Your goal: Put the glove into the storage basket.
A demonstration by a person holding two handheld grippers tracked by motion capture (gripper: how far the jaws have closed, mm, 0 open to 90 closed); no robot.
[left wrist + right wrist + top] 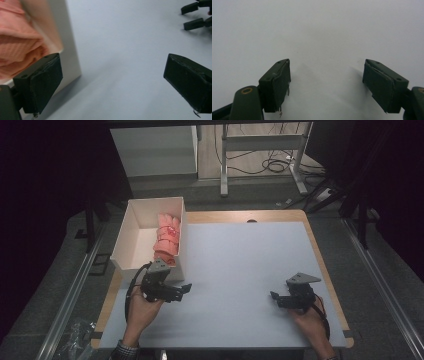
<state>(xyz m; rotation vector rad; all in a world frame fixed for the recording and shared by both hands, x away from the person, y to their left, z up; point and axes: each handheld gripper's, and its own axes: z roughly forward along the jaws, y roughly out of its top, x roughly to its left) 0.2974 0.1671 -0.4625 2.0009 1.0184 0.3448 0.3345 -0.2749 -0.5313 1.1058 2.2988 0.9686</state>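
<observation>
Dim floor and loose cables surround a wooden table topped with a pale grey mat [240, 270]. Lying inside the white open-topped rectangular box [131, 236] at the mat's far left corner, against its right wall, is a bundle of salmon-pink ribbed knitted cloth [167, 237], its near end rising over the box's near rim. It looks soft and light, likely to sag and stretch rather than slip (nothing about it seems fragile), so a pinch on a thick fold near the raised end would probably hold best. No brand, label or writing can be read on the cloth or the box.

Just outside the box's near corner, the left gripper [186, 288] rests with jaws spread wide and nothing between them. Well apart, near the mat's right edge, the right gripper [276, 298] is likewise released over bare mat.
</observation>
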